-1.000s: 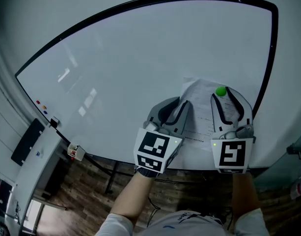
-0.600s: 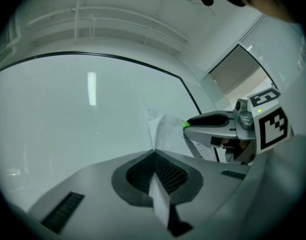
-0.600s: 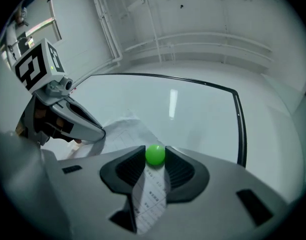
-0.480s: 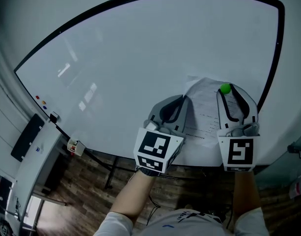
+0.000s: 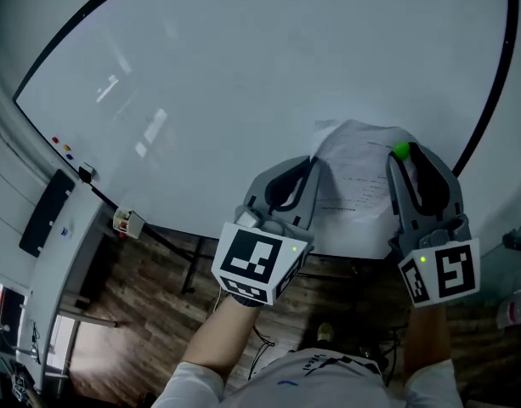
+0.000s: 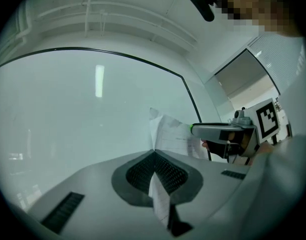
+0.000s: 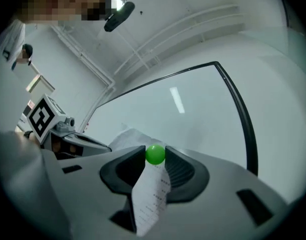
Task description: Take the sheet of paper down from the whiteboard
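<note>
The sheet of paper hung at the lower right of the whiteboard, close to its dark frame, bulging off the board rather than lying flat. The left gripper had its fingers closed on the sheet's left edge; in the left gripper view the paper ran edge-on between the meeting pads. The right gripper had its fingers pinched on the green magnet near the sheet's top right, and the right gripper view showed the ball caught at the fingertips with a strip of printed paper trailing down between them. The step in hand looked like freeing the sheet: magnet gripped, paper secured. Whether the magnet had left the board could not be told. The next move likely called for drawing the magnet straight away from the board while the left fingers kept the paper from dropping or tearing, then lowering the sheet.
</note>
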A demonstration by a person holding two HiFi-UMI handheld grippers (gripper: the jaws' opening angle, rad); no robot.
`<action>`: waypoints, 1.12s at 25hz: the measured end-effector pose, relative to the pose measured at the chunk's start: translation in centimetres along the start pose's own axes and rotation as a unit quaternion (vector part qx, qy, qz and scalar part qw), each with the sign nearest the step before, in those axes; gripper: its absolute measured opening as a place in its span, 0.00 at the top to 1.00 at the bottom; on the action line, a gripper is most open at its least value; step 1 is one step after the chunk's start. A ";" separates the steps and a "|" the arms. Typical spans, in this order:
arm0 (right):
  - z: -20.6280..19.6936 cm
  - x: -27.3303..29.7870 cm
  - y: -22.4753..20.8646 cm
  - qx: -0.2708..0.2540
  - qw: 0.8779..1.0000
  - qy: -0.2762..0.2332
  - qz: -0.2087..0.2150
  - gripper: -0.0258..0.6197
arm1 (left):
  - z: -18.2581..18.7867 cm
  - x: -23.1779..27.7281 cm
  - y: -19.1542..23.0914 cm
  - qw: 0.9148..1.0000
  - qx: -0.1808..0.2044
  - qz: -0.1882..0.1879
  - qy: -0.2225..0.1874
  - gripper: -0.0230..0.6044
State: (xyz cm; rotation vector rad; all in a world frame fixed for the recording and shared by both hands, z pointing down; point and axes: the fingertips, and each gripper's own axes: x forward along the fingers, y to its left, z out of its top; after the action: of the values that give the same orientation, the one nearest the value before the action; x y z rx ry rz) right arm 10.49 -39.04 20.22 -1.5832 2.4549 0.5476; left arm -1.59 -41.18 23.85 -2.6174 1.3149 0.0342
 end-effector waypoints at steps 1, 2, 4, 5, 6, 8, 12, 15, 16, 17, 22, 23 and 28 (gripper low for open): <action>-0.4 -0.5 0.3 0.013 1.000 0.002 0.003 0.76 | -0.4 -0.6 -0.1 1.000 -0.004 0.001 0.003 0.94; -0.7 -0.9 0.8 0.022 1.000 0.004 0.004 0.76 | -0.9 -1.2 -0.1 1.000 -0.007 0.002 0.006 0.94; -1.5 -1.8 2.1 0.036 0.999 0.011 0.006 0.76 | -2.0 -2.6 -0.2 1.000 -0.016 0.002 0.013 0.94; -2.0 -2.3 2.9 0.044 0.999 0.015 0.008 0.76 | -2.6 -3.3 -0.2 1.000 -0.022 0.001 0.017 0.94; -2.4 -2.9 3.8 0.051 0.998 0.020 0.010 0.76 | -3.3 -4.2 -0.3 0.999 -0.029 -0.001 0.021 0.94; -3.1 -4.3 5.9 0.064 0.997 0.031 0.015 0.76 | -4.6 -6.0 -0.6 0.999 -0.043 -0.005 0.031 0.94; -4.6 -7.7 10.0 0.084 0.994 0.061 0.015 0.76 | -7.1 -9.8 -1.5 0.996 -0.068 -0.019 0.048 0.94; -5.9 -10.2 12.6 0.097 0.991 0.088 0.009 0.76 | -8.7 -12.3 -2.3 0.995 -0.076 -0.030 0.058 0.94; -6.2 -10.9 13.4 0.100 0.990 0.095 0.007 0.76 | -9.2 -13.0 -2.6 0.995 -0.075 -0.034 0.063 0.94; -6.4 -11.7 14.0 0.104 0.989 0.101 0.006 0.76 | -9.8 -13.7 -2.9 0.994 -0.076 -0.038 0.068 0.94; -7.5 -14.7 16.0 0.123 0.984 0.126 -0.002 0.76 | -11.6 -16.2 -4.8 0.990 -0.096 -0.052 0.089 0.94; -7.7 -15.0 16.3 0.127 0.984 0.129 -0.002 0.76 | -11.8 -16.7 -5.1 0.989 -0.099 -0.052 0.094 0.94; -7.8 -16.0 17.0 0.135 0.982 0.134 0.010 0.76 | -12.2 -18.1 -6.4 0.986 -0.113 -0.048 0.109 0.94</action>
State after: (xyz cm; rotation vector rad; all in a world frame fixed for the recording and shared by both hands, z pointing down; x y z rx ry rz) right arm 2.31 -22.33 36.39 -1.6095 2.5992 -0.0035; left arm -8.27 -25.55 38.98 -2.9445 1.3197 -0.1304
